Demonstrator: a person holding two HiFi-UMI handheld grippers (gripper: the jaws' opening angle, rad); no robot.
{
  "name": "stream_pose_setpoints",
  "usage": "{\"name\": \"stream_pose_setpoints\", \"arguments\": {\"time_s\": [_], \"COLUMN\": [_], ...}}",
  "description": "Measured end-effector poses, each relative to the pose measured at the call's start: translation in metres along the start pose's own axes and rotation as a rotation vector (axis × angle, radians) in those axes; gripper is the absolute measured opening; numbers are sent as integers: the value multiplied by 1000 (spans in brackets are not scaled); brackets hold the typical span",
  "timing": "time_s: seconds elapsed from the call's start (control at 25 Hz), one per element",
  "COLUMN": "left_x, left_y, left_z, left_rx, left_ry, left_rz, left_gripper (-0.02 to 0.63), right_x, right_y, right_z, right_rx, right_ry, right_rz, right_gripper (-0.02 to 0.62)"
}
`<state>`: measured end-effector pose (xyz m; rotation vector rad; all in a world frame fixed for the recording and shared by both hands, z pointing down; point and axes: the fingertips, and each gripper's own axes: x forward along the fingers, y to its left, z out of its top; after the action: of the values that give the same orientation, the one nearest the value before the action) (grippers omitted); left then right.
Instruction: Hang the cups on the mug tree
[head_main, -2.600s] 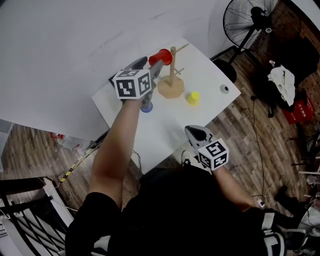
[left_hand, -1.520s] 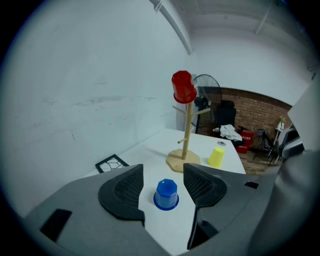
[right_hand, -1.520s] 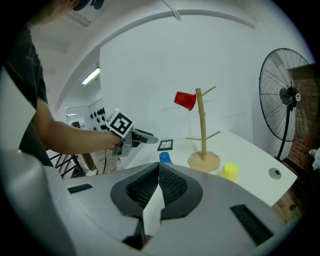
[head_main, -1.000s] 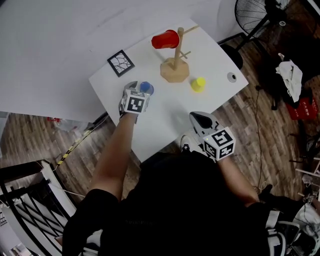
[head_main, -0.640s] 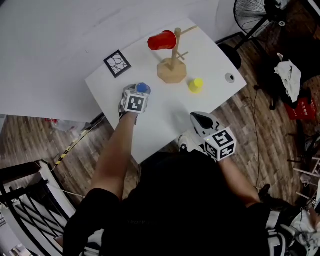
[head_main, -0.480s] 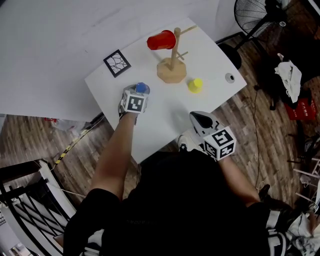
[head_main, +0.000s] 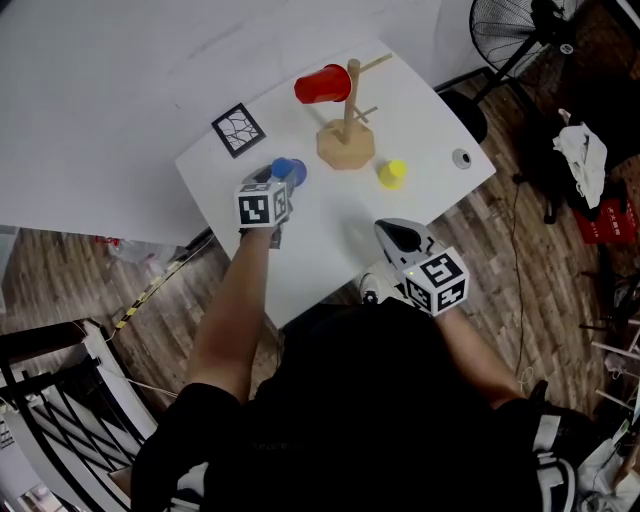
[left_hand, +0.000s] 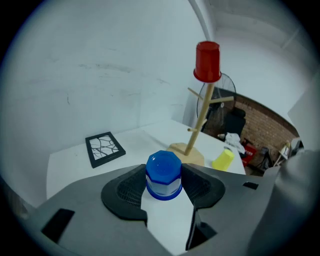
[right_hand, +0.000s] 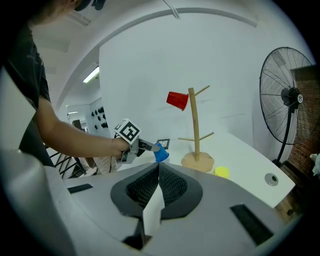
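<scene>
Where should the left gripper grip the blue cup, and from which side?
Grip the blue cup across its side wall, midway up, coming in level from the person's side. It is upside down, base up, and its faceted walls give the pads flat faces. The left gripper grips it there.

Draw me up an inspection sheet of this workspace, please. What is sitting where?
Surface: white table.
Job's things: wooden mug tree upright; red cup hangs on an upper peg; yellow cup on the table beside the base; blue cup upside down.
Clutter: black-framed card; small round grey thing near the table's edge.
Grippers: left gripper fingers closed on the blue cup; right gripper shut, empty.
Cables: thin cable on the floor.
Surroundings: wooden floor, standing fan.
</scene>
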<state>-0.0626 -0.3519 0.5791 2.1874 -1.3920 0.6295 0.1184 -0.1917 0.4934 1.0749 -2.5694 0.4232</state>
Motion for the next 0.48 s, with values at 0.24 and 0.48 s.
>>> {"name": "stream_pose_setpoints", "arguments": {"time_s": [0.24,0.48], "left_x": [-21,-28], "left_y": [2,-2], "left_z": [45,76], "left_rx": [-278,-459], "left_ry": [-186,-324], "left_rz": [-81,-179], "left_gripper": [232,232], "right_x": [-4,-9], "right_y": [-1,-3], "right_z": [1,0], "right_rx": [0,2], "right_ry": [-9,-14], "right_rz": [-6,-18], "right_gripper": [6,6]}}
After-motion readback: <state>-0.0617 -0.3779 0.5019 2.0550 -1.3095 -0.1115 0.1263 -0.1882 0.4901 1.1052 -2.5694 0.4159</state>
